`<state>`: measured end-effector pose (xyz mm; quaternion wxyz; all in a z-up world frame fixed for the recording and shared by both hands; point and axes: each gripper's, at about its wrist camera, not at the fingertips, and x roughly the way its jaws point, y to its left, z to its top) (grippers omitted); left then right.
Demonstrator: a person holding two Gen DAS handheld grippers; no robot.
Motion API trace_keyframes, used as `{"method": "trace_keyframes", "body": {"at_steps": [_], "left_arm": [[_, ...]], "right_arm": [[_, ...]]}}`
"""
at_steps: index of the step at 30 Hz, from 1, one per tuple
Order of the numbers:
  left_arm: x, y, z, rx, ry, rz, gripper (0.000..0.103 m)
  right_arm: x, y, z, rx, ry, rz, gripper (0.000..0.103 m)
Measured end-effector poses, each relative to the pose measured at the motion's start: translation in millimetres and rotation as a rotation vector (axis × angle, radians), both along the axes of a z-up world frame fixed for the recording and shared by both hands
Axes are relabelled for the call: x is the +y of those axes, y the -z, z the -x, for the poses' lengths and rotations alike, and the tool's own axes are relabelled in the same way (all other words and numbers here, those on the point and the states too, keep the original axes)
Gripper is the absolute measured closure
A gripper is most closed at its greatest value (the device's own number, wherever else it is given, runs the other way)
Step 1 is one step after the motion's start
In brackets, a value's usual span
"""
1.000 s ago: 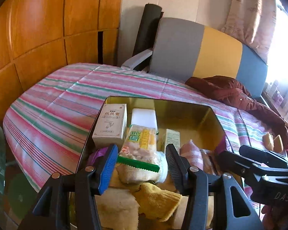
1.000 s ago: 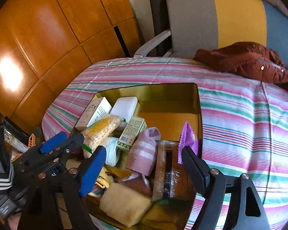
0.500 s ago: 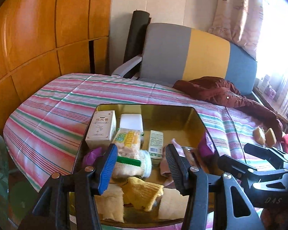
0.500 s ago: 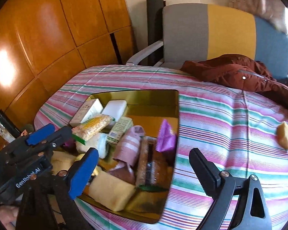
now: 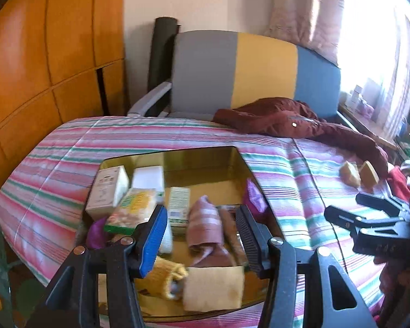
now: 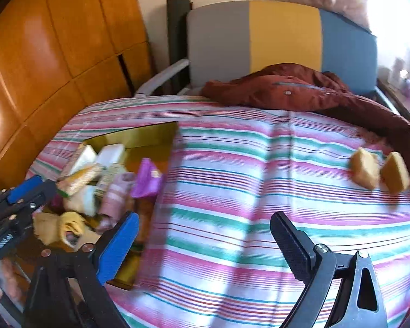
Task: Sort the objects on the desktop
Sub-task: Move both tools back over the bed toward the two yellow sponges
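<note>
The left tool [image 5: 201,236] hung over the gold tin [image 5: 202,161], its fingers part-way apart and holding nothing. The right tool [image 6: 205,235] stood over the striped cloth [image 6: 246,191], jaws opening wide and bare. Boxes, packets and socks crowded the tin; two sponges [image 6: 378,173] lay well apart on the cloth.

The shallow gold metal tray [image 5: 205,158] shines like a mirror. The pink-and-green striped cloth cover [image 6: 259,191] under it looks soft and matt. The orange wooden wall panels [image 5: 41,54] are smooth and glossy, while the two tan sponge blocks [image 6: 377,172] look porous and rough.
</note>
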<state>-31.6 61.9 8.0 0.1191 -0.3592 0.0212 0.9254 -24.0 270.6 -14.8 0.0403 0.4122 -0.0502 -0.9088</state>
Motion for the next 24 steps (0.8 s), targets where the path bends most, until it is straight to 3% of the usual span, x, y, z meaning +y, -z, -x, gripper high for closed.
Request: {"method": "trace_keyframes", "body": {"at_steps": [11,24], "left_arm": [[69.1,-5.8,1.0,0.004,0.152,0.032,0.05],[148.6,7.7,5.0,-0.038,0.302,0.065,0.05]], "right_arm": [[100.7,1.9,-5.2,-0.018,0.177,-0.048,0.0],[228.8,6.1,-12.5,-0.037,0.435,-0.031,0.0]]}}
